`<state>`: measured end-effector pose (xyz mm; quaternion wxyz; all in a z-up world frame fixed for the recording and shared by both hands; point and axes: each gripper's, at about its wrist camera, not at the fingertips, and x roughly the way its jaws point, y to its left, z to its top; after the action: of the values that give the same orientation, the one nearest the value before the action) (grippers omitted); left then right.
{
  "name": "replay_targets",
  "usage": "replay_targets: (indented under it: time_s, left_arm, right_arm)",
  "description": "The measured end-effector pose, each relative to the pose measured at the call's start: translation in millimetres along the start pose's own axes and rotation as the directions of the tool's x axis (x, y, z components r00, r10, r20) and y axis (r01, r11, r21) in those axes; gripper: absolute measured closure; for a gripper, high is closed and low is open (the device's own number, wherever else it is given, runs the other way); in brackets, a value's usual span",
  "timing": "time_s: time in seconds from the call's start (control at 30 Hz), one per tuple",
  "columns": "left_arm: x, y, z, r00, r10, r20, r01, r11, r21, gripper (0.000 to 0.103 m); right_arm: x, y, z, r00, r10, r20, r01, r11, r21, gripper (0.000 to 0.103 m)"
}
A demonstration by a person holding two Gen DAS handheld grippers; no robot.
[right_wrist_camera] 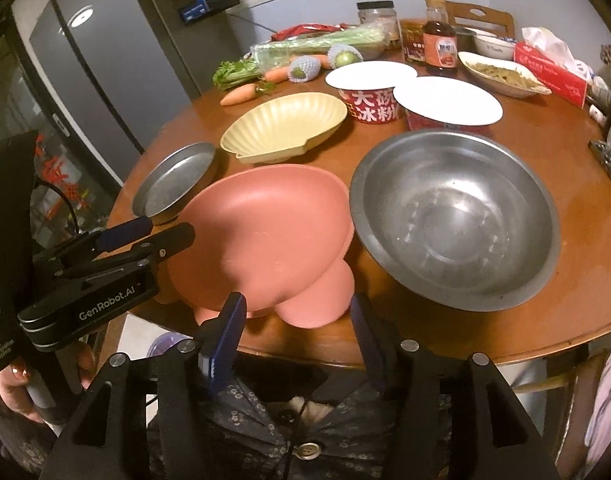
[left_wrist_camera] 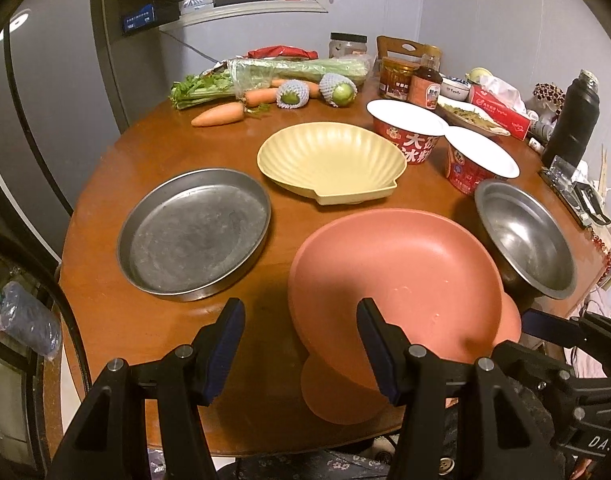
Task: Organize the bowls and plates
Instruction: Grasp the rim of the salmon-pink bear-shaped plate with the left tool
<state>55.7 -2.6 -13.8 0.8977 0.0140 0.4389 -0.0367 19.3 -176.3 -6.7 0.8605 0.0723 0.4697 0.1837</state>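
The left gripper (left_wrist_camera: 301, 344) has its jaws spread wide and holds nothing; its right finger overlaps the near rim of the pink plate (left_wrist_camera: 397, 280), though contact cannot be confirmed. The right gripper (right_wrist_camera: 293, 328) likewise hangs with jaws wide apart and empty, poised over the desk's near edge just below the pink plate (right_wrist_camera: 265, 232). That plate is tilted, lying atop another pink dish whose lobed edge peeks out beneath it. Just beside it on the right sits the steel bowl (right_wrist_camera: 453, 220), upright and touching or nearly touching the plate's rim. To the left rests the round steel pan (left_wrist_camera: 193, 232), and behind, in the middle of the brown desk (left_wrist_camera: 117, 312), the yellow shell-shaped dish (left_wrist_camera: 329, 160). Further back stand two red paper bowls (left_wrist_camera: 409, 128), then carrots (left_wrist_camera: 219, 115) and celery (left_wrist_camera: 297, 70).
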Motion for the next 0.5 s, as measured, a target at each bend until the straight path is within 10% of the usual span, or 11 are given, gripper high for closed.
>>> replay_targets:
  time_s: [0.5]
  left_arm:
    - [19.7,-8.4,-3.9,0.999,-0.019,-0.048,0.020,1.000,0.014,0.045]
  right_arm:
    - [21.3,-12.1,5.4,0.999,0.050,-0.015,-0.048,0.994,0.098,0.046]
